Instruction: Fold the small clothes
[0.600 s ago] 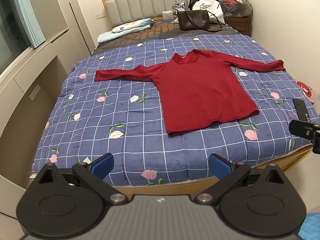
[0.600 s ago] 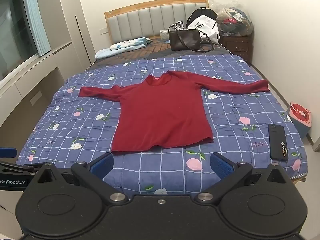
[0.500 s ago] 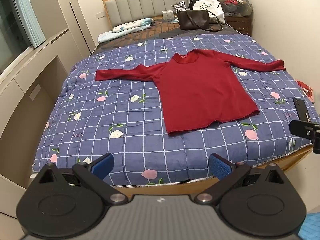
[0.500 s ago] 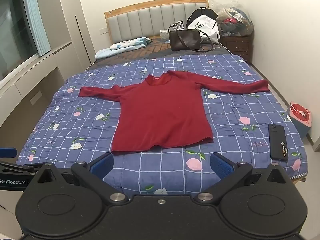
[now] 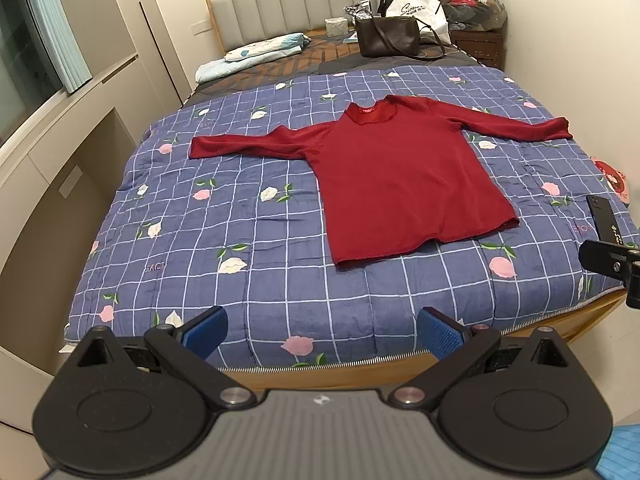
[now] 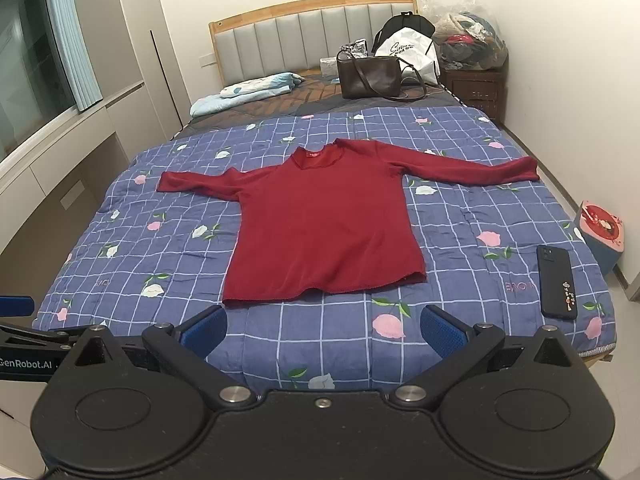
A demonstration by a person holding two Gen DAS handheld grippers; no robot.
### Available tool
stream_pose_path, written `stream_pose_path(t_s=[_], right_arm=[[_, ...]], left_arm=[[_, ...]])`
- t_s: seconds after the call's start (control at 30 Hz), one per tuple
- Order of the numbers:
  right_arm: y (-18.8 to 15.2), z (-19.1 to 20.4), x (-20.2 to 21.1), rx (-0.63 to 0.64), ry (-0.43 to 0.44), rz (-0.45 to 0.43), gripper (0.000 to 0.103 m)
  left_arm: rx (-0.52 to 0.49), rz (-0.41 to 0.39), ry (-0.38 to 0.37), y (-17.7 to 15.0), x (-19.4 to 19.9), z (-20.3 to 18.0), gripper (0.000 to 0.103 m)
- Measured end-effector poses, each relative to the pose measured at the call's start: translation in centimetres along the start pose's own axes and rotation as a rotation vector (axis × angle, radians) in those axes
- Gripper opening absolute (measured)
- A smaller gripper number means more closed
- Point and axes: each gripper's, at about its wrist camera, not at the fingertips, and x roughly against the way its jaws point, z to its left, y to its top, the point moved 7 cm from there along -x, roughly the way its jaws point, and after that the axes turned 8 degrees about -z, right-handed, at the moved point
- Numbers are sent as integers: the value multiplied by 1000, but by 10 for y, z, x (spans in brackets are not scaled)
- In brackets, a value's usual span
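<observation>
A dark red long-sleeved top [image 5: 404, 184] [image 6: 324, 224] lies flat on the blue flowered quilt [image 5: 256, 240] [image 6: 460, 216], both sleeves spread out sideways, hem toward me. My left gripper [image 5: 320, 330] hangs open above the bed's foot edge, well short of the hem, with nothing between its blue pads. My right gripper [image 6: 322, 330] is open too, over the quilt just in front of the hem. The right gripper's body shows at the right edge of the left wrist view.
A black phone [image 6: 557, 282] [image 5: 604, 220] lies on the quilt's right front corner. A brown handbag [image 6: 370, 74], a white bag and a folded light-blue cloth [image 6: 244, 92] sit near the headboard. A wooden nightstand [image 6: 476, 88] with bags stands right; built-in cabinets run along the left.
</observation>
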Motion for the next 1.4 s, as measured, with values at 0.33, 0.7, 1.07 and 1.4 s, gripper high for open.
stream_pose_path(t_s=[0.33,0.7,1.07,1.4], right_arm=[[0,-1,0,-1,0,2,103],[0,-2,0,-4,0,6,103],[2,-3,-3,1,11,5,103],[3,-4,-8,-2,17,8,103]], left_arm=[[-10,7,-5,1,-2,-5,103],[-11,13,-5,1,-4,-8,103],[1,19,13,2,-5,-8,103],[18,38,30,3,-8,-5,103]])
